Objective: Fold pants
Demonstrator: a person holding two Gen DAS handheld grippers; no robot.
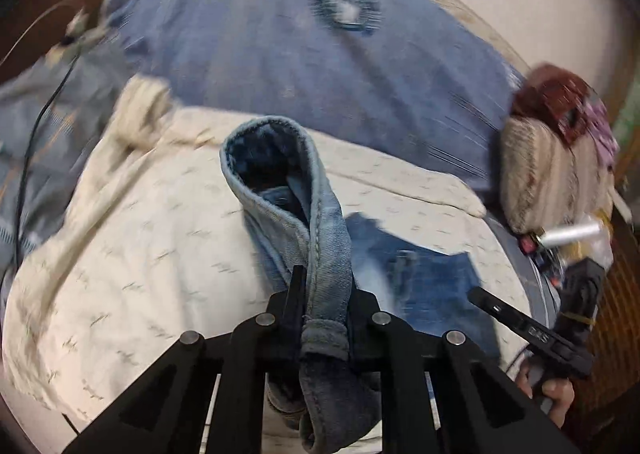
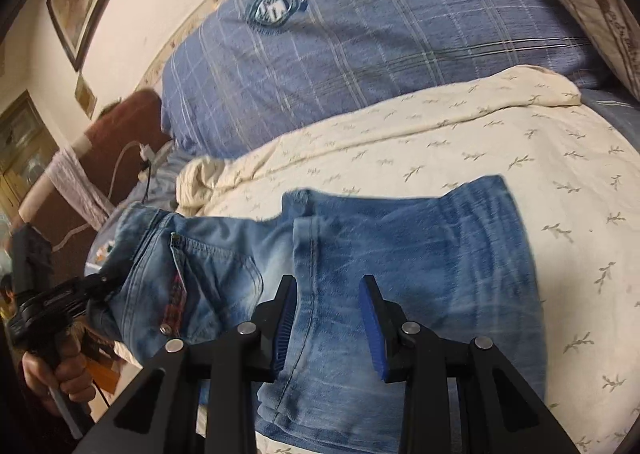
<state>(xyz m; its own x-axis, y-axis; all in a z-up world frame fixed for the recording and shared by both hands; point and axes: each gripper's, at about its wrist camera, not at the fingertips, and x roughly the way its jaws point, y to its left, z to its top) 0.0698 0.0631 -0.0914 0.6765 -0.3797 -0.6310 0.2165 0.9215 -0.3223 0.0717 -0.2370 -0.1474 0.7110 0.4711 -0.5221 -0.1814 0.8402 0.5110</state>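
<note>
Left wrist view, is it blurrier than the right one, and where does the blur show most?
Left wrist view: yes, streaked motion blur across the blue pillow and cream sheet, while the jeans pinched in the left gripper stay sharp. Right wrist view: mostly crisp, slight softness, strong fisheye bending at the edges.

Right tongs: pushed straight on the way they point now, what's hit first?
Most likely the jeans. The right tongs stand open just above the denim, angled down at it, nothing between. Depth is unclear, so contact may be near.
</note>
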